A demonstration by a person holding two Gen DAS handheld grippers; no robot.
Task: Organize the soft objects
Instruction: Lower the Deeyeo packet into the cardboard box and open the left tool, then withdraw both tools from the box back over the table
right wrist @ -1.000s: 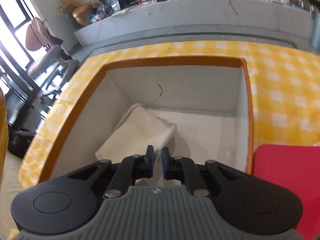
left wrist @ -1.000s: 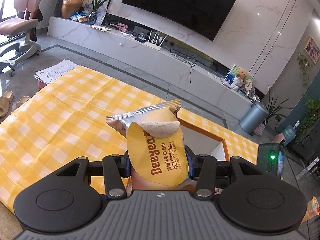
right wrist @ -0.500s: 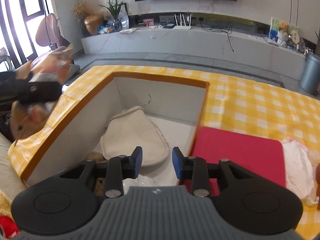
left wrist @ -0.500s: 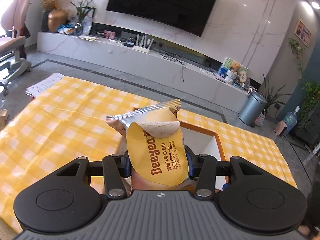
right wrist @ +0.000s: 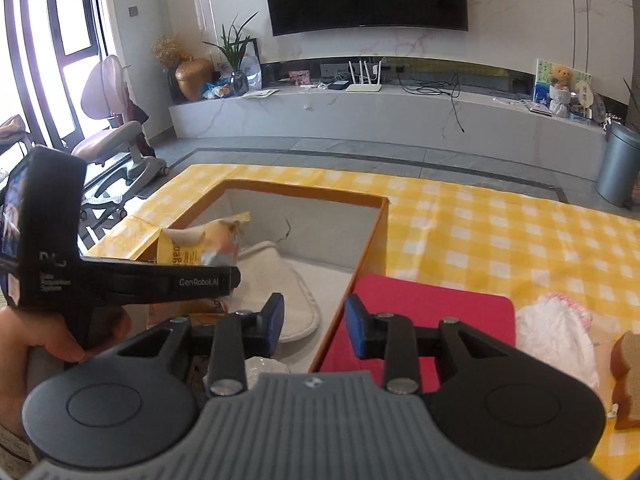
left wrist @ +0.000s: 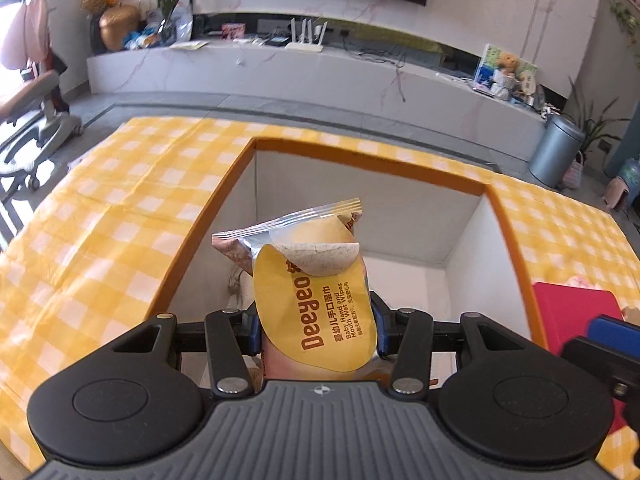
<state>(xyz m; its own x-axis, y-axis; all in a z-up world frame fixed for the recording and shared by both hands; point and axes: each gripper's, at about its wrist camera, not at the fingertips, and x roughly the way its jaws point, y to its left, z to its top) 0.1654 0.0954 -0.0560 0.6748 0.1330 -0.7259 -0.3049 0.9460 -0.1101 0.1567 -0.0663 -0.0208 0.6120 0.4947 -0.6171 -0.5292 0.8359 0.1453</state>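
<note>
Yellow foil wet-wipes pack is hanging clamped in left gripper over orange-rimmed white box at frame centre, ready for dropping; right gripper is gaping empty.

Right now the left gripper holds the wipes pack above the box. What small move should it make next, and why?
Probably lower a little, then open. The left gripper grips the wipes pack over the open box, not yet down inside. A white cloth already lies there, with bare floor beside it. The right gripper, empty, jaws just opened, hangs at the box edge, apart from the pack.
</note>
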